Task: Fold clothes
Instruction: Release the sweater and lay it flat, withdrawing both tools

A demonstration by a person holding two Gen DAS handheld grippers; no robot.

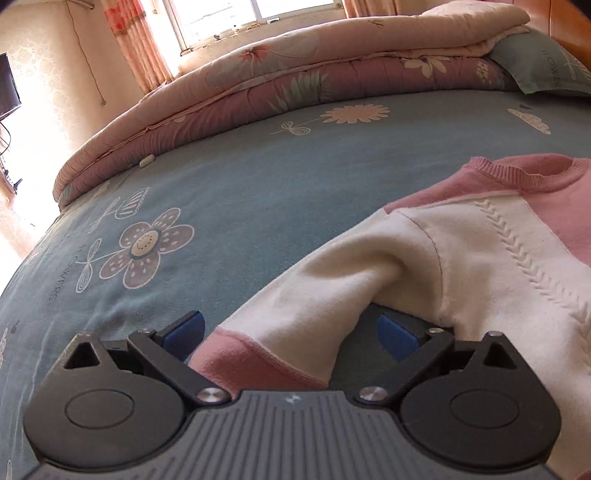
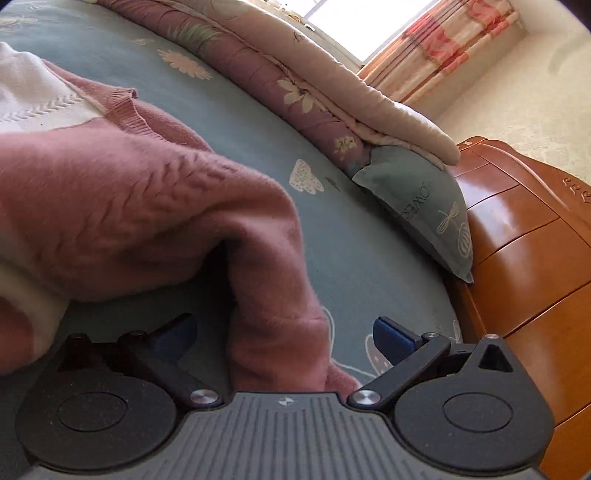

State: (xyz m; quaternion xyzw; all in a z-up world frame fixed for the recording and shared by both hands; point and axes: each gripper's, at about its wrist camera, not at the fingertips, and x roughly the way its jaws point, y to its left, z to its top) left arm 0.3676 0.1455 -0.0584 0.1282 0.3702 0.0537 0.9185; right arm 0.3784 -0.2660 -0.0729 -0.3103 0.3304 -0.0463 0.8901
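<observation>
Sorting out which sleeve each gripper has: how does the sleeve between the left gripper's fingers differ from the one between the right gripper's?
The left gripper straddles a cream sleeve with a pink cuff; the right gripper straddles an all-pink knit sleeve. The cream sleeve runs diagonally from the shoulder, while the pink one drapes down in a fold. Both belong to one pink-and-cream sweater on the blue flowered bedsheet, and both grippers are open.

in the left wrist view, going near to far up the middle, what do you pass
left claw, open around the sweater's white sleeve → blue flower-print bedsheet → folded floral quilt → window
</observation>
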